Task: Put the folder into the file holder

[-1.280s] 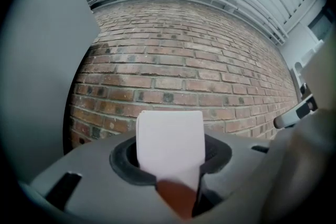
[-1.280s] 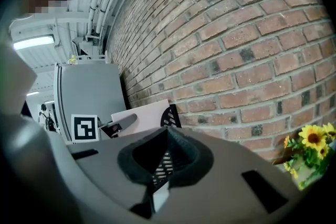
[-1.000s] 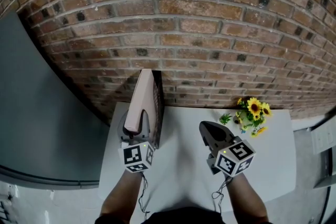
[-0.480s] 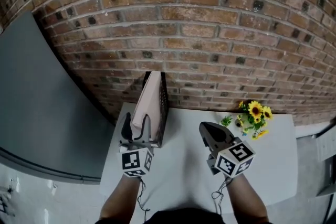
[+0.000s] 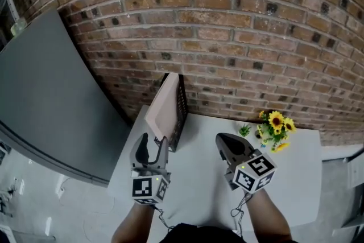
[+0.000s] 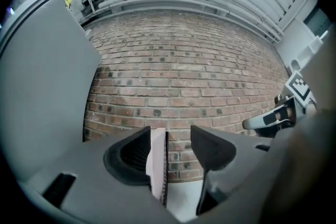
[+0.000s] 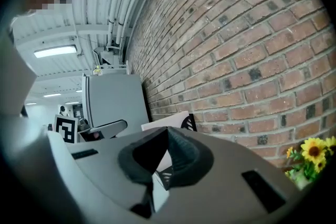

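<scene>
A pink folder (image 5: 164,108) stands upright in the black mesh file holder (image 5: 181,106) at the table's far left, against the brick wall. My left gripper (image 5: 152,140) is in front of it, clear of the folder's near edge. Its jaws have just been opening and stand open with nothing between them. In the left gripper view the folder (image 6: 156,162) and the file holder (image 6: 165,168) show beyond the left gripper (image 6: 170,139). My right gripper (image 5: 220,138) hovers shut over the table's middle, holding nothing. The right gripper view shows the right gripper (image 7: 167,136) with the folder (image 7: 167,119) behind.
The white table (image 5: 199,190) meets a brick wall (image 5: 227,37) at the back. Yellow flowers (image 5: 275,126) sit at the far right by the wall. A tall grey panel (image 5: 51,99) stands left of the table.
My left gripper has let go of the folder, opened, and drawn back toward me. The folder stays standing in the holder. The right gripper has hardly shifted.
</scene>
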Motion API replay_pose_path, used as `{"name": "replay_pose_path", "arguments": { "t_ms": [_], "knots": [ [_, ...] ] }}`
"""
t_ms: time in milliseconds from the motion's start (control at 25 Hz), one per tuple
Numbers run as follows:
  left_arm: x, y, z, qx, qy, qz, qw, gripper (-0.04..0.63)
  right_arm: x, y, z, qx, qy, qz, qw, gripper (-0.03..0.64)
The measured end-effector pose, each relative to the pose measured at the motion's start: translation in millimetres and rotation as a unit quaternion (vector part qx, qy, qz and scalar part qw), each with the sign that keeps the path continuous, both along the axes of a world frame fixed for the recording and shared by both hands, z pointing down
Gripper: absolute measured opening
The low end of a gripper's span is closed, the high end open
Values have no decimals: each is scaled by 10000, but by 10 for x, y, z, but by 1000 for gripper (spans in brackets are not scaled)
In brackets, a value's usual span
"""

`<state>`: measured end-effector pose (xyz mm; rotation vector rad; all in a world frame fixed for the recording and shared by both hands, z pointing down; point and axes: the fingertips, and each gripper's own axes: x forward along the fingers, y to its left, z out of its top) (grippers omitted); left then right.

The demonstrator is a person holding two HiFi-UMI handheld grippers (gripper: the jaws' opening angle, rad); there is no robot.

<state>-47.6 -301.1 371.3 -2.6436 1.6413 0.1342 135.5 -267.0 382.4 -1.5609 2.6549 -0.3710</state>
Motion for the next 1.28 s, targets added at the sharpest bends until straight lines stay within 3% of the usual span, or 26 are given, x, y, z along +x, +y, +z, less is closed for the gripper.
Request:
{"name": "replay_pose_path", "arguments": {
  "t_ms": [120,440,800,1280],
  "knots": [
    [94,286,31,-184,-15,13,9998,215,44,173,-46,56,13,-138,9999,3],
    [395,1085,14,-370,-160,-105,9991,17,214,741,-158,233,156,-536,9982,3],
    [454,1881,129,-711,-311,-320,9965,6,206,1257,-47,185,86,-992,9949,3],
    [182,2302,414,-1235,-143,-287,9918,6,-266,1537,248,-85,-6,-1297,9915,3]
  ]
}}
